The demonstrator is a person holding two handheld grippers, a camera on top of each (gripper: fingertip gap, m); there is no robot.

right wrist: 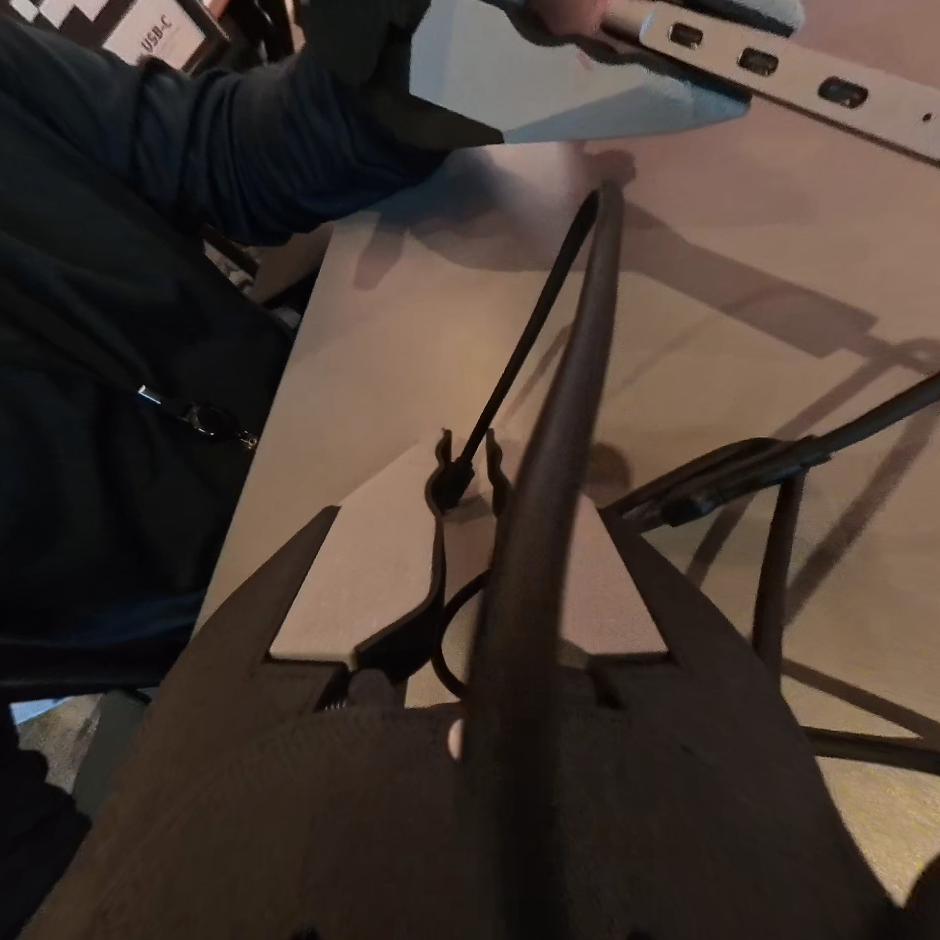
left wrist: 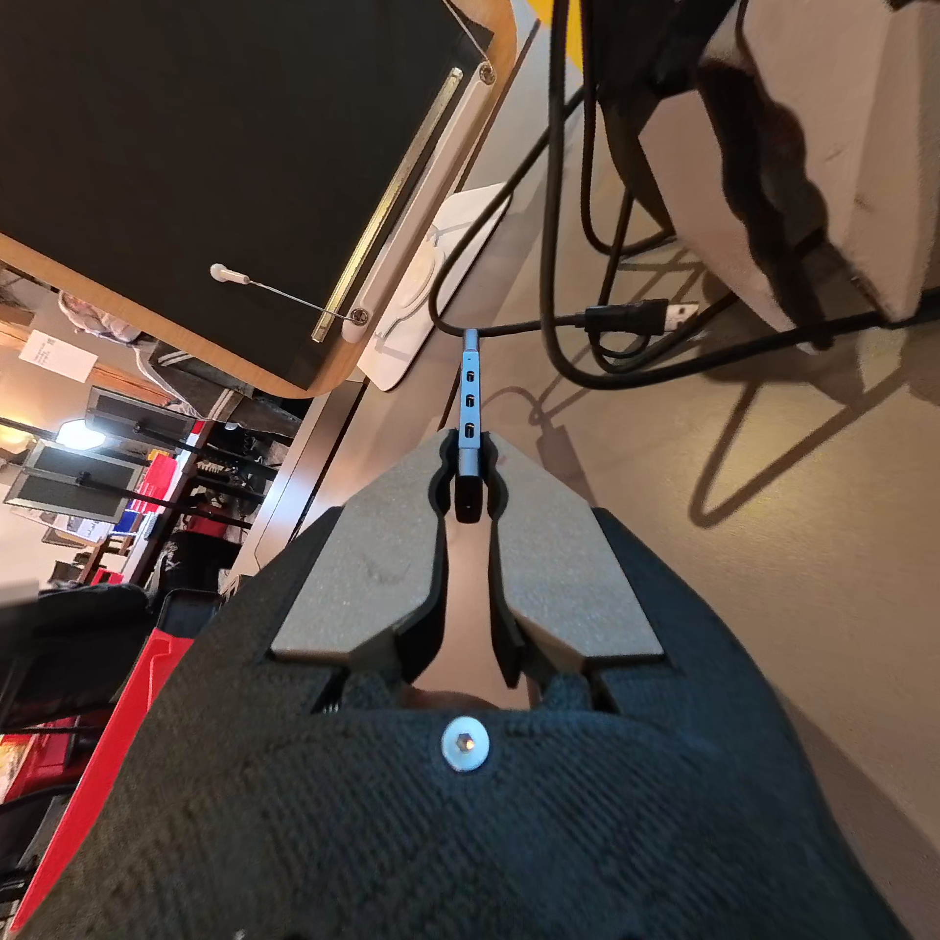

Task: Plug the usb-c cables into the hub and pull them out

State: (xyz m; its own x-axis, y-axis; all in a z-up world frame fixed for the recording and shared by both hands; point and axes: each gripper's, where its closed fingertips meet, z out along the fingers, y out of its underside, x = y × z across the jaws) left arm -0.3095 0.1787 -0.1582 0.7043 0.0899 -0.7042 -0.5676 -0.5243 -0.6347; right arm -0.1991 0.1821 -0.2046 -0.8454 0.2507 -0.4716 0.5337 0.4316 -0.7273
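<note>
My left gripper (left wrist: 469,441) is shut on the near end of a slim grey hub (left wrist: 469,397), held edge-up above the table with three empty ports facing the camera. The hub also shows at the top of the right wrist view (right wrist: 793,66), clamped by a pale finger (right wrist: 585,91). My right gripper (right wrist: 468,438) is closed narrowly around a black usb-c cable plug (right wrist: 454,483) low over the table. The plug leans on the left finger and its cable (right wrist: 529,330) runs away from the camera. The right gripper's finger (left wrist: 839,152) shows blurred in the left wrist view.
Black cables (left wrist: 559,254) loop on the beige table (left wrist: 712,559), one ending in a plug with a metal tip (left wrist: 636,318). A thick blurred cable (right wrist: 559,458) crosses the right camera. Another black plug (right wrist: 722,488) lies at the right. A dark sleeve (right wrist: 229,152) is at the left. A white stand (left wrist: 422,285) sits beyond the hub.
</note>
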